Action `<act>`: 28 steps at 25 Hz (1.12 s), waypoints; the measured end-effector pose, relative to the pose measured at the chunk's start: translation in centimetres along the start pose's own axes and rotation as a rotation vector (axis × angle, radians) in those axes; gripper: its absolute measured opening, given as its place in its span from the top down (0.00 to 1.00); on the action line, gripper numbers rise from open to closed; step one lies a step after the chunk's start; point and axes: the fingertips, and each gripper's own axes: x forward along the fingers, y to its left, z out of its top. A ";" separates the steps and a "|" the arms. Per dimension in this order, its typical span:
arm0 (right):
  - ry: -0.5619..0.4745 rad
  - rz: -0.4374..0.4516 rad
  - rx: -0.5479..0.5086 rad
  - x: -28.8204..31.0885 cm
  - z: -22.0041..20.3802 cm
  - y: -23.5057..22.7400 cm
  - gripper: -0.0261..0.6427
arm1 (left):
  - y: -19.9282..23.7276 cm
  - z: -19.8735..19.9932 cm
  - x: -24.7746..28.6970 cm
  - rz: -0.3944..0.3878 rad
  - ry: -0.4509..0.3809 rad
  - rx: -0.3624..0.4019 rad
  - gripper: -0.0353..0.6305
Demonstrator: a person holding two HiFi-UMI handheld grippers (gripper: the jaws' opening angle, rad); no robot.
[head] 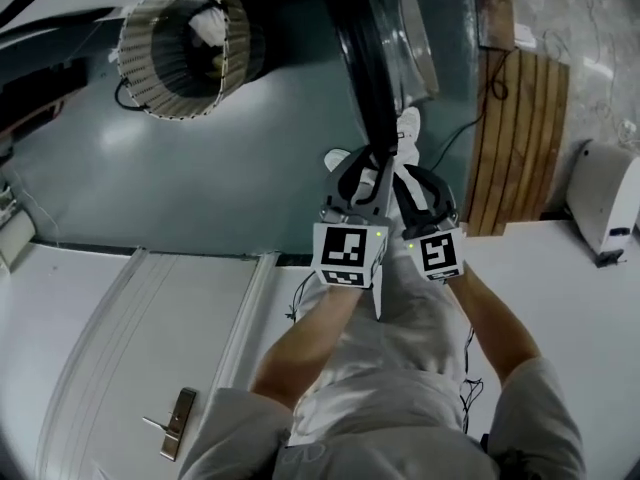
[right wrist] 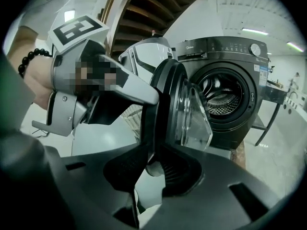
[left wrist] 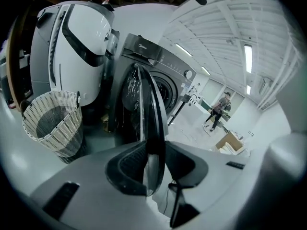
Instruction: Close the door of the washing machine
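The washing machine [right wrist: 230,47] door [right wrist: 165,104] is hanging open, with the drum [right wrist: 225,99] at 2 o'clock from it in the right gripper view. The door's edge is running toward 12 o'clock between both sets of fingers. The left gripper [left wrist: 148,169] and right gripper [right wrist: 152,171] are straddling that edge, fingers released, not pinching. The door is probably heavy, rigid and smooth, so pushing on its outer edge, away from the hinge side, looks best.

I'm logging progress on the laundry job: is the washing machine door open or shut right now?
Open. The door stands swung out from the washing machine, and the drum shows through the uncovered opening.
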 end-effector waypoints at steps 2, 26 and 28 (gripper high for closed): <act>0.001 -0.003 0.002 -0.2 -0.3 -0.4 0.82 | -0.8 0.0 0.5 -0.019 0.010 -0.004 0.78; -0.035 -0.205 0.058 -1.8 -1.0 -9.3 0.85 | -8.4 1.9 6.3 -0.146 0.038 -0.036 0.75; -0.037 -0.216 0.073 -1.9 -1.0 -9.9 0.85 | -8.8 2.0 6.7 -0.157 0.041 -0.046 0.75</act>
